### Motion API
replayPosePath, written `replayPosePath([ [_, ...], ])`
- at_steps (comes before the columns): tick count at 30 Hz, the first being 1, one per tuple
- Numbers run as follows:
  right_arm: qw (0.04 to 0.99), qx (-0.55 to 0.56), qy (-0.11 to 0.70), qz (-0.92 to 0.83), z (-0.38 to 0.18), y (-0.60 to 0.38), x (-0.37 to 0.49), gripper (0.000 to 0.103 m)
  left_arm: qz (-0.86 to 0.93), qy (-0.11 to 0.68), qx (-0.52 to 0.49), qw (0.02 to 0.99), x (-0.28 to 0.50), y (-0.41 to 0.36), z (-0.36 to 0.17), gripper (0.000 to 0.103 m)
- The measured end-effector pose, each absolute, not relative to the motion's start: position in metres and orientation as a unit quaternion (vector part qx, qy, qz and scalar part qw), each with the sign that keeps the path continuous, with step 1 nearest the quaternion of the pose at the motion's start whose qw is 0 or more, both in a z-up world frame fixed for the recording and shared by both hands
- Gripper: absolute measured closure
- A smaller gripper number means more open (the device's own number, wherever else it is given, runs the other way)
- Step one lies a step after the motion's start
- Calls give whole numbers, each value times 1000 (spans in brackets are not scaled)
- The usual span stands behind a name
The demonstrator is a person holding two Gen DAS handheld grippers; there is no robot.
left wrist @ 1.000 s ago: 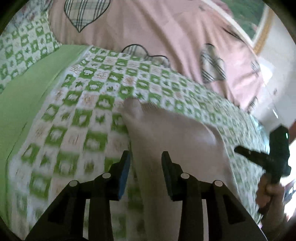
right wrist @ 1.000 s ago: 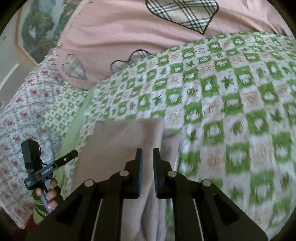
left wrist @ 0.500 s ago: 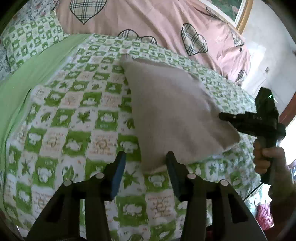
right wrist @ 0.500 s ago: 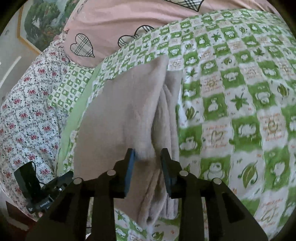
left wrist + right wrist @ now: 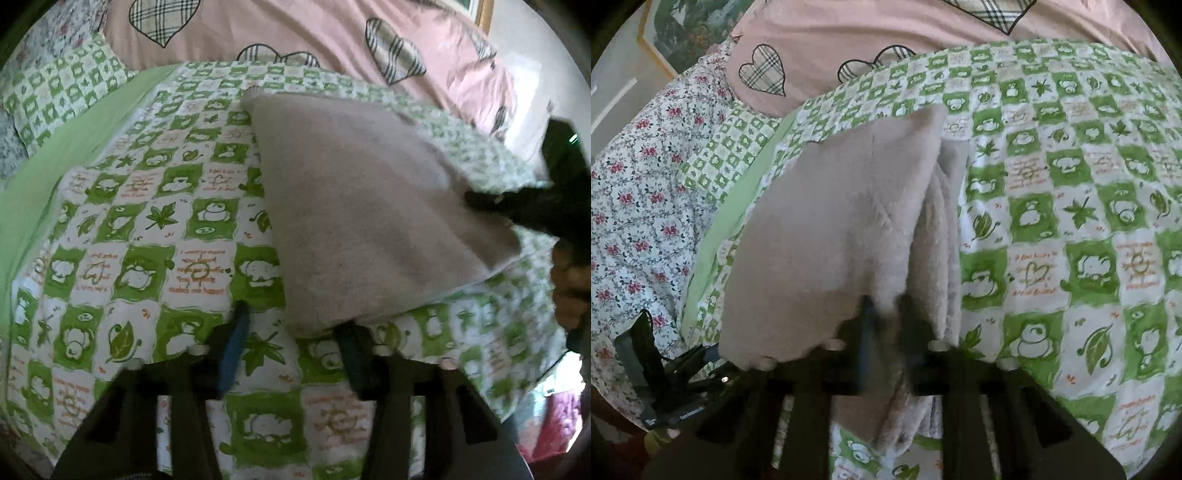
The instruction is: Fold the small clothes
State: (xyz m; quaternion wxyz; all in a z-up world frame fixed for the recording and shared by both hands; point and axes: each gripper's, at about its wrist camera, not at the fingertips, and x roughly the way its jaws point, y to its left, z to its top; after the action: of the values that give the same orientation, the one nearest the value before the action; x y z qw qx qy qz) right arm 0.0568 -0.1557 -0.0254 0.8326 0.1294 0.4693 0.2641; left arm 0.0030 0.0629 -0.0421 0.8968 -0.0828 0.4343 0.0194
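The beige cloth (image 5: pixel 369 206) lies folded on the green-checked bed (image 5: pixel 147 240), centre-right in the left view. The left tool (image 5: pixel 291 339), jaws just narrowing, stands spread at its near corner. The right tool (image 5: pixel 886 314) pinches the cloth's (image 5: pixel 831 240) folded edge, lower centre.

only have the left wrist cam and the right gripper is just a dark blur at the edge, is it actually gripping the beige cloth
observer: Yes. The right gripper is shut on the beige cloth, pinching its near edge.
operator: single layer there or more
observer: More. In the right wrist view several folded layers are stacked along the cloth's right side.
operator: any slack
observer: Some cloth hangs down past the fingers.
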Motion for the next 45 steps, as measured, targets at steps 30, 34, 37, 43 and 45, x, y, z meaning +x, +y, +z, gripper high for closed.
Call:
replayPosePath([
  [30, 838, 169, 467, 226, -8, -194, 81, 70, -68, 414, -151, 895, -16, 89, 3, 65],
  [34, 835, 182, 466, 229, -9, -184, 102, 64, -59, 398, -176, 898, 19, 98, 7, 58],
  [37, 830, 196, 468, 231, -13, -178, 120, 64, -59, 394, -194, 897, 53, 108, 4, 50],
  [43, 815, 226, 477, 238, -23, -173, 155, 63, -75, 415, -263, 868, 130, 141, -9, 38],
  [45, 811, 230, 480, 242, -26, -172, 163, 63, -91, 415, -288, 858, 148, 150, -13, 34],
])
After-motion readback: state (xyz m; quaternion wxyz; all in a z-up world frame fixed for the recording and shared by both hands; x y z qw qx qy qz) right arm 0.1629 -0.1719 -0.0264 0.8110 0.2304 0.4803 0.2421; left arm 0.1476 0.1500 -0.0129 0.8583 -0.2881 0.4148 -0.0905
